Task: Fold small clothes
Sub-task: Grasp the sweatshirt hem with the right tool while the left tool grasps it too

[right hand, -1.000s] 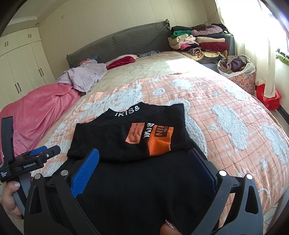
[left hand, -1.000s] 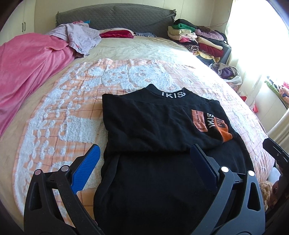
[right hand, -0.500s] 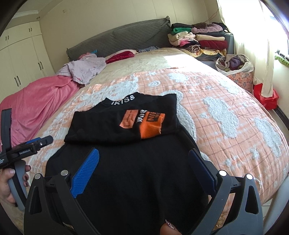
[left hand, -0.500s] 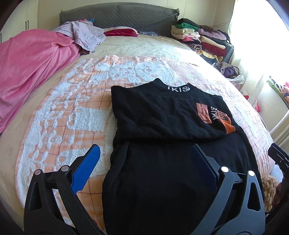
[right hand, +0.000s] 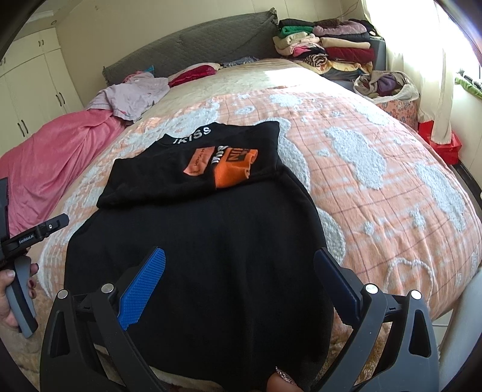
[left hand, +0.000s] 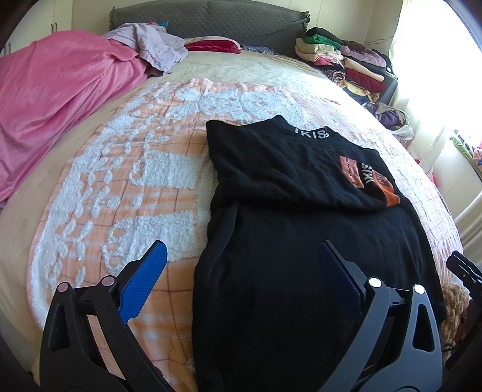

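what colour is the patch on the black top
Orange, with black and white lettering across it; the patch on the black top shows best in the right wrist view.

Bed [right hand: 376, 169] w/ grey headboard [right hand: 186, 54], white wardrobe [right hand: 33, 81], sunlit window [left hand: 433, 57]

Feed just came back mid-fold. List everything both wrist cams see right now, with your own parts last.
black top: one, black with orange patch, partly folded on the blanket near the bed's foot
blanket: one, orange and white, spread over the bed
pink cover: one, pink, heaped on the bed's left side
lilac garment: one, pale lilac, crumpled by the headboard
headboard: one, grey, quilted
folded clothes stack: one pile, mixed colours, right of the headboard
clothes bag: one, beside the bed
wardrobe: cream doors, far left
left gripper: fingers open, above the top
right gripper: fingers open, above the top
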### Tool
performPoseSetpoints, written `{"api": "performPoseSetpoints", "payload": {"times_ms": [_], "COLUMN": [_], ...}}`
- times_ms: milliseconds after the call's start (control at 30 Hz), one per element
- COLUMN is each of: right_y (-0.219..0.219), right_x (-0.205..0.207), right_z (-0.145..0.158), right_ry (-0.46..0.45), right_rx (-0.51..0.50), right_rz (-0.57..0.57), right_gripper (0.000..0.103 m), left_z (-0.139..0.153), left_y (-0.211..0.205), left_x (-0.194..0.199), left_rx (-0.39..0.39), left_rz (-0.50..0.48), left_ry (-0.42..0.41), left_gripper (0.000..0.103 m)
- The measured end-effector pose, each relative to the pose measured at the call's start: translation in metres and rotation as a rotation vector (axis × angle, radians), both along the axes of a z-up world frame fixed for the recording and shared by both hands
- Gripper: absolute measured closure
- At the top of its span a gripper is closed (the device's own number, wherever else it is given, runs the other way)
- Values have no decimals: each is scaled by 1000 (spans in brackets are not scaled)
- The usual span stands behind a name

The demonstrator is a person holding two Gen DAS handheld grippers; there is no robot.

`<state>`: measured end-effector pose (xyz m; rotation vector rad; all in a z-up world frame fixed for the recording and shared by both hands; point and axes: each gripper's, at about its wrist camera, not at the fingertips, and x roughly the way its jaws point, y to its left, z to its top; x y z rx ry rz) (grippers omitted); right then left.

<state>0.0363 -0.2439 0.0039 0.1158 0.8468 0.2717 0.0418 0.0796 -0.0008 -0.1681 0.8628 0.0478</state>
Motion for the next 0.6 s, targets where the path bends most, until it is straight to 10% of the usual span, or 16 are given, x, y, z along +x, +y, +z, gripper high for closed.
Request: {"api": "performPoseSetpoints", "payload": {"times_ms": [600], "right_y": [-21], "right_x": [-24], "right_z": [-15], "right_ry": [100], "right_rx": [-41], "right_rz": [15], "right_gripper": [5], "left_z": [-34], "left_y": [34], "left_x": [-55], "left_rx": [-56], "left_rz": [33], "left_ry": [82], "left_gripper": [10]}}
